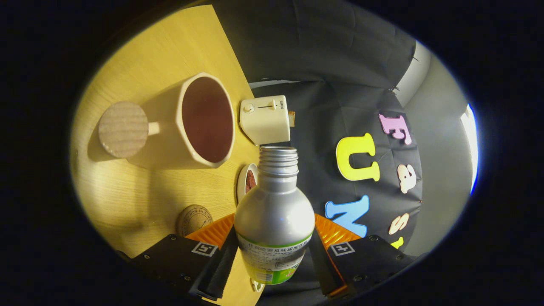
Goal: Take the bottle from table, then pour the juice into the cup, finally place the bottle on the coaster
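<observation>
My gripper [274, 250] is shut on a silver bottle [274, 212] with a green and white label, both fingers pressing its sides. The bottle has no cap, and its threaded mouth [278, 157] points ahead. The whole view is rolled, so the wooden table [127, 191] stands tilted. A cream faceted cup [199, 123] with a dark inside and a round wooden-knob handle [123, 129] sits just beyond and to the side of the bottle's mouth. A round cork coaster [193, 219] lies on the table close to one finger.
A cream toaster [265, 119] stands at the table's far edge beyond the cup. A small white dish [247, 182] with something brown in it lies partly behind the bottle's neck. The dark cloth wall hangs beyond the table.
</observation>
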`<state>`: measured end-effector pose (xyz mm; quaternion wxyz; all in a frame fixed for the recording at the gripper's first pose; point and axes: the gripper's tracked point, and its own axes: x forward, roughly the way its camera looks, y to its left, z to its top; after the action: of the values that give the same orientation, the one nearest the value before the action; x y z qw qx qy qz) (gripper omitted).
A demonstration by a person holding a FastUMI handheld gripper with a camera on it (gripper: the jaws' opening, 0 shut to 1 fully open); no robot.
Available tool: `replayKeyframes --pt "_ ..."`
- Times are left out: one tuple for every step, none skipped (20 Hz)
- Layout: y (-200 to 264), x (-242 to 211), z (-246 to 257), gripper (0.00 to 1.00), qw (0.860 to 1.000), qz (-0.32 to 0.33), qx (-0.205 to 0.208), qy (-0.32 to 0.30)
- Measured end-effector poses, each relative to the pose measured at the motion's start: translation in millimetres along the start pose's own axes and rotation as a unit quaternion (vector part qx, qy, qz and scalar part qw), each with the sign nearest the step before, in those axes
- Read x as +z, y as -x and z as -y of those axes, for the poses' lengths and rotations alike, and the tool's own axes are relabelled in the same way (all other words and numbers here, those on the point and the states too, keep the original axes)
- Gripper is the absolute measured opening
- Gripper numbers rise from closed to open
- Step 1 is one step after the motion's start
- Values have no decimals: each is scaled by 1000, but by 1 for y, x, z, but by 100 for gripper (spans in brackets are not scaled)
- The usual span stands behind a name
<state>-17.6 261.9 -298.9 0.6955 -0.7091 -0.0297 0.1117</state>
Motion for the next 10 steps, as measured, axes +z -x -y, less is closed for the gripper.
replayKeyframes --pt "0 0 1 81 1000 1 -3 7" --pt "-1 -1 3 81 1000 2 -7 15" --pt "-1 -2 5 81 1000 2 -10 21" --pt "-1 -2 5 81 1000 3 -12 26" --pt "-1 -2 6 81 999 3 -14 30" --pt "-1 -2 7 81 999 3 -15 34" --pt "-1 -1 7 81 999 4 -16 39" --pt "-1 -1 9 81 999 4 -18 44" --pt "-1 -1 10 81 999 5 -22 50" --pt "0 0 11 81 998 6 -25 56"
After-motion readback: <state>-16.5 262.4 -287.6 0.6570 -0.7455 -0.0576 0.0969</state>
